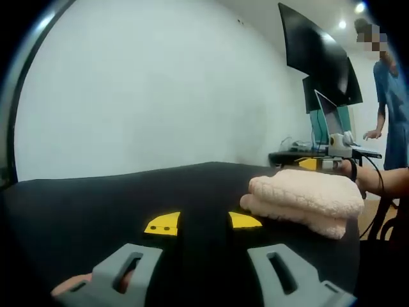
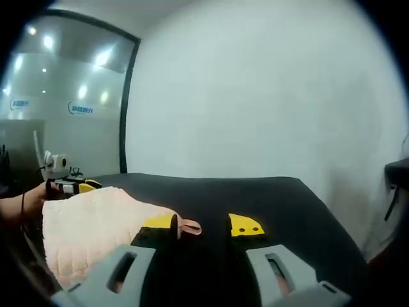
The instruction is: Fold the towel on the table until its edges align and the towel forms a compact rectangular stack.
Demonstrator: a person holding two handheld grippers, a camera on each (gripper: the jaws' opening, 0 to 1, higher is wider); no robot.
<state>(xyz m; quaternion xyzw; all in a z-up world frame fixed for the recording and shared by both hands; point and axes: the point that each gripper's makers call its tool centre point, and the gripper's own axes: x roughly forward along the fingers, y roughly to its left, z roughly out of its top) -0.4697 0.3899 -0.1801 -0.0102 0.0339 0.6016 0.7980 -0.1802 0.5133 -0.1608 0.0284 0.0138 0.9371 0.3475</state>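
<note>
Now the pink towel (image 1: 303, 201) lies folded in a thick stack on the black table (image 1: 128, 198). Left hand-held gripper (image 1: 202, 224) has its jaws apart, just beside the towel, holding nothing. Right hand-held gripper (image 2: 203, 225) is also spread apart, its left jaw touching the towel's small loop (image 2: 190, 226).

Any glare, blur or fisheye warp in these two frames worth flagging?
Left gripper view: soft overall, black table edge bows upward, ceiling lights flare top right, folded pale pink towel evenly lit. Right gripper view: ceiling lights mirrored in the glass partition, dark frame post curves, nearest towel blurred.
</note>
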